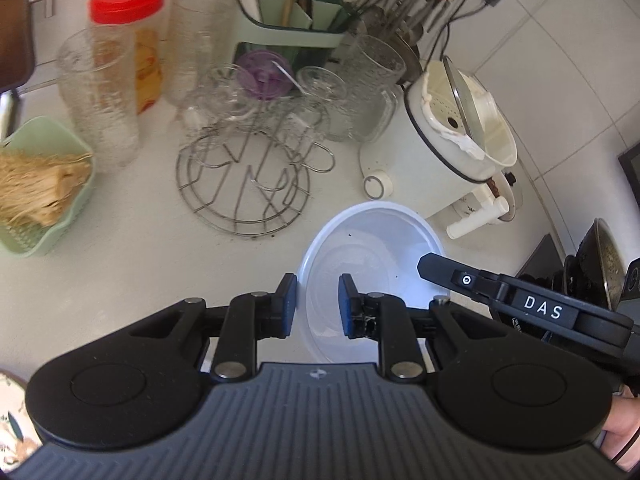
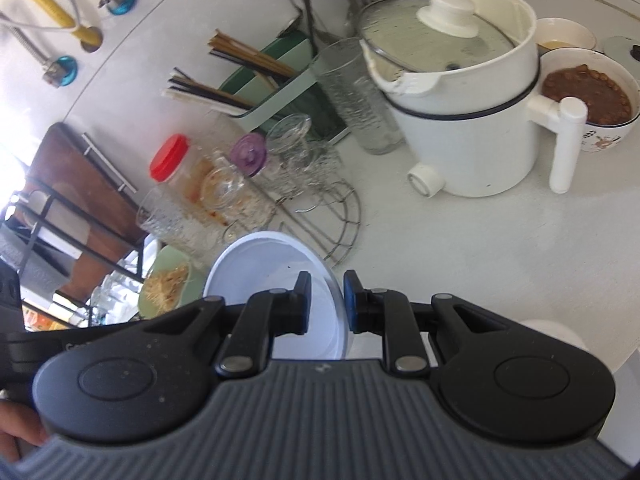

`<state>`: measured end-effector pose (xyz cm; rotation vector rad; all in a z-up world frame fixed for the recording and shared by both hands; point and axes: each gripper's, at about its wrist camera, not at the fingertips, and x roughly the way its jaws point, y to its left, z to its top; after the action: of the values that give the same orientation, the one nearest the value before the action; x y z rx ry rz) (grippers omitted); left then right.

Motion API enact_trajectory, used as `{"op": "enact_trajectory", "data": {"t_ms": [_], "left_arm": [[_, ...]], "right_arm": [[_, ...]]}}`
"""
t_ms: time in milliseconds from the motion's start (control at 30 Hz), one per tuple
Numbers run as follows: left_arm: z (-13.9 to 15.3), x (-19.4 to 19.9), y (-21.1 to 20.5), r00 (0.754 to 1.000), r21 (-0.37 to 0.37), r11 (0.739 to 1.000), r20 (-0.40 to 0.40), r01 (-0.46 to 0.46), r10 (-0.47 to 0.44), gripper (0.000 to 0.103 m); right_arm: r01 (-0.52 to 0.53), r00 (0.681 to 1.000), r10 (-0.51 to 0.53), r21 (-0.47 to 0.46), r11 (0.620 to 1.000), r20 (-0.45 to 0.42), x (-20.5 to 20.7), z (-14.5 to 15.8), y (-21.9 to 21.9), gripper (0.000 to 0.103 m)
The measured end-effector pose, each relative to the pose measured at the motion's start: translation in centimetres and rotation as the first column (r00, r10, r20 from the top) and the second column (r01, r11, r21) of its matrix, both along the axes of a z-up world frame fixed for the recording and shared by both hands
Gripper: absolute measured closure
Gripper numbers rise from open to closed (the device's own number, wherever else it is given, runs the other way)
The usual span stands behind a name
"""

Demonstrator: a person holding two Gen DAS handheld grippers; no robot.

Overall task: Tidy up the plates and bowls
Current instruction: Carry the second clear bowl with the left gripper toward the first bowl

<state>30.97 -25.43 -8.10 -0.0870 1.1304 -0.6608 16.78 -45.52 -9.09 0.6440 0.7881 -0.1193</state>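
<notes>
Two grippers work one pale translucent plastic bowl (image 1: 370, 264), which lies on the white countertop (image 1: 132, 264) just in front of the round wire rack (image 1: 244, 184) and near the white electric pot with a glass lid (image 2: 460, 92).

Left gripper (image 1: 318, 304): jaws apart, straddling the bowl's near-left rim, one blue pad outside the wall, one inside. No squeeze visible; pads look clear of the plastic, though contact on the inner side is hard to judge.

Right gripper (image 2: 327, 304): jaws narrow, set either side of the bowl's right rim. From its own camera the rim runs through the gap. Whether it is actually pinched I cannot tell; a sliver of space seems to remain on each side.

Judgement on the step in hand: securing the bowl by its rim, most likely to lift and move it.
- Thin plastic wall will flex. Close gently and seat the pads deep over the rim, not on the lip edge.
- One firm grip should do; a second gripper pulling on the opposite side could warp the bowl or pop it free.
- Lift straight up first. The wire rack and the crowd of clear drinking glasses (image 1: 100, 92) stand close behind, and a sideways sweep could topple them.
- Pale green basket holding straw-coloured fibre (image 1: 44, 184) sits well to the left, out of the way.
</notes>
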Motion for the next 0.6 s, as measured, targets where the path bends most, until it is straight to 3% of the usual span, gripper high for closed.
{"op": "enact_trajectory", "data": {"t_ms": [367, 600], "left_arm": [[1.7, -1.2, 6.1, 0.995, -0.042, 0.995, 0.028, -0.096, 0.097, 0.079], [1.7, -2.8, 9.6, 0.989, -0.051, 0.988, 0.037, -0.144, 0.146, 0.079]], "right_arm": [[-0.056, 0.998, 0.057, -0.018, 0.998, 0.024, 0.1, 1.9, 4.9, 0.083], [-0.08, 0.997, 0.079, 0.02, 0.997, 0.025, -0.2, 1.8, 7.5, 0.083]]}}
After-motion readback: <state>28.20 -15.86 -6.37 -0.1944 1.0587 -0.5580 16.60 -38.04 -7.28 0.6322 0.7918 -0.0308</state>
